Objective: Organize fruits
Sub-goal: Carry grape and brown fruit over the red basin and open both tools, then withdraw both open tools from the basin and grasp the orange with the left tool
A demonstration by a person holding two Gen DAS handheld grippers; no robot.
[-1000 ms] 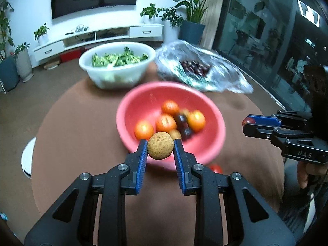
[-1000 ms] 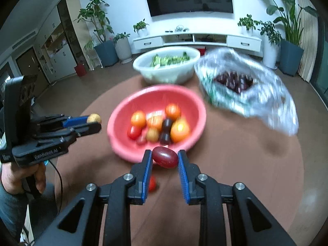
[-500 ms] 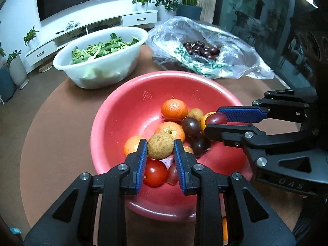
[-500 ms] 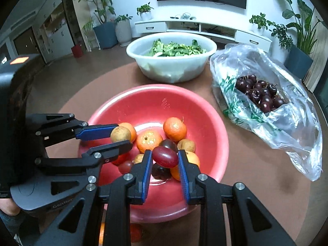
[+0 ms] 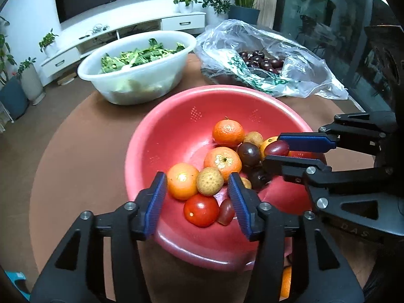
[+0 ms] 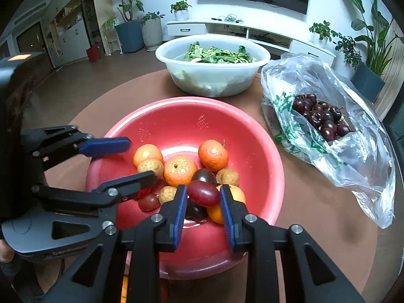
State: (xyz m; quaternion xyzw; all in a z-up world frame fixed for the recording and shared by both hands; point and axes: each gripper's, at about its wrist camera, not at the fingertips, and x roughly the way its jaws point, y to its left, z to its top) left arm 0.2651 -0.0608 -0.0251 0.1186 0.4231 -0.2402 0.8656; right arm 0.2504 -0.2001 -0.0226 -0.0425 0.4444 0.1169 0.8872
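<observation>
Your left gripper (image 5: 197,197) has just spread open, leaving its brown fruit (image 5: 209,180) free in the red bowl (image 5: 176,116). Your right gripper (image 6: 203,203) stays clamped on the red grape (image 6: 203,193); release that next.

A dark plum (image 6: 195,212) in the red bowl (image 6: 267,151) lies mostly hidden behind the right gripper (image 6: 203,203) and the red grape tomato (image 6: 203,193) pinched between its jaws. An orange fruit (image 5: 286,281) below the bowl's near rim shows only as a sliver beside the left gripper's (image 5: 197,198) right finger. Whatever fills the white basin (image 6: 212,78) beneath its leafy greens (image 6: 217,55) cannot be made out through the cloudy wall.
</observation>
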